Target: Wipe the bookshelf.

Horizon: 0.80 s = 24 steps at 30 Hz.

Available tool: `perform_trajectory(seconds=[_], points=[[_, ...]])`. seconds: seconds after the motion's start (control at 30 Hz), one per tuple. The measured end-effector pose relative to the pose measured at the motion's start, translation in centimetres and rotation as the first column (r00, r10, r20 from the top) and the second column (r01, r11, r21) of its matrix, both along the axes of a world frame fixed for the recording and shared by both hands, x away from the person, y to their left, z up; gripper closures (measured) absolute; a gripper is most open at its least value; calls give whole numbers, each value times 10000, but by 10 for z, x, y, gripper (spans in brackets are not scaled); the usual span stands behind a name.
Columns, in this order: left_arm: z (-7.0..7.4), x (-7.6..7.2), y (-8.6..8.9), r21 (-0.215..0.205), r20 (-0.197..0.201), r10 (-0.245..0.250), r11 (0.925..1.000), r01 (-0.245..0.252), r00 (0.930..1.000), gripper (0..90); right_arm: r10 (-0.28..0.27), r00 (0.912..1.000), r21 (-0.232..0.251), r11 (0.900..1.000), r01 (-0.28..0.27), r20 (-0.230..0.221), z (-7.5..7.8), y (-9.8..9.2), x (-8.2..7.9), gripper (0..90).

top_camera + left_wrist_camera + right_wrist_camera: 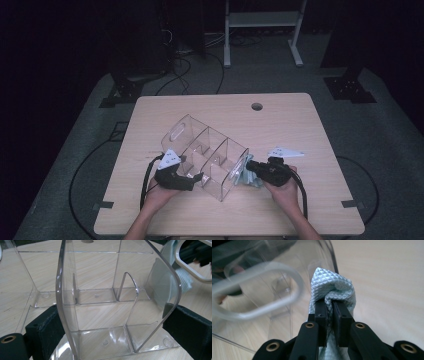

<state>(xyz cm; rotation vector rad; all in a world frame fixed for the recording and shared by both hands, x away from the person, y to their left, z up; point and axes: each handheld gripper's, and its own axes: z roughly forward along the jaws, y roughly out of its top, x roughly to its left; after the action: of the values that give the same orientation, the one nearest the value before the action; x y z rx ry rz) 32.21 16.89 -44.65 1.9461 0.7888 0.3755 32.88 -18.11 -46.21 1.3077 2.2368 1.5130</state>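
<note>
Frame centre: my left gripper (196, 178) clamps the clear organiser (207, 155); right gripper (330, 305), clenching the cloth (336, 285), should wipe firmly.

A light wooden table (310, 200) carries a clear plastic organizer (210, 150), apparently tipped on its side.

Clear divided organizer (207, 157) tilted; pale-blue cloth (333, 286) touching it.
</note>
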Motion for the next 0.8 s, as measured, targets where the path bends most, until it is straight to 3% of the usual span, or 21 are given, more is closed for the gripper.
perform_trajectory(seconds=[0.03, 0.13, 0.23, 0.33, 0.37, 0.4, 0.47, 0.63, 0.7, 0.8], points=[[0, 0, 0, 0, 0, 0, 10000, 0, 10000, 58, 0, 10000, 0, 10000, 0, 0, 0, 0, 0, 819], [0, 0, 0, -8, -18, -29, 10000, 29, 10000, 57, -121, 9969, 317, 9995, 96, 782, 22, -1, -6, 820], [0, 0, 0, -14, -23, -30, 10000, 30, 10000, 58, -106, 9943, 411, 9991, 62, 1063, 30, -1, -8, 820], [0, 0, 0, 41, 0, 5, 10000, -5, 10000, 57, -42, 9989, 364, 9993, 25, 467, 12, -1, -2, 820], [0, 0, 0, 41, 0, 5, 10000, -5, 10000, 57, -42, 9989, 364, 9993, 25, 467, 12, -1, -2, 820], [0, 0, 0, 48, -1, 5, 10000, -5, 10000, 57, 43, 10000, -182, 9998, -42, 54, -4, 3, 0, 820], [0, 0, -1, 74, 3, 6, 10000, -6, 10000, 56, 127, 9994, -347, 9993, -138, -307, -13, 5, 2, 820], [0, 0, 0, 30, -1, -1, 10000, 1, 10000, 54, 91, 9996, -136, 9999, -88, 257, 4, 2, -1, 820], [0, 0, -1, 44, 3, -1, 10000, 1, 10000, 54, 139, 9999, -401, 9991, -139, 5, -6, 4, 1, 820], [0, -1, -1, 59, -3, 12, 10000, -12, 10000, 53, 167, 9966, -916, 9955, -241, -806, -27, 8, 6, 819]])
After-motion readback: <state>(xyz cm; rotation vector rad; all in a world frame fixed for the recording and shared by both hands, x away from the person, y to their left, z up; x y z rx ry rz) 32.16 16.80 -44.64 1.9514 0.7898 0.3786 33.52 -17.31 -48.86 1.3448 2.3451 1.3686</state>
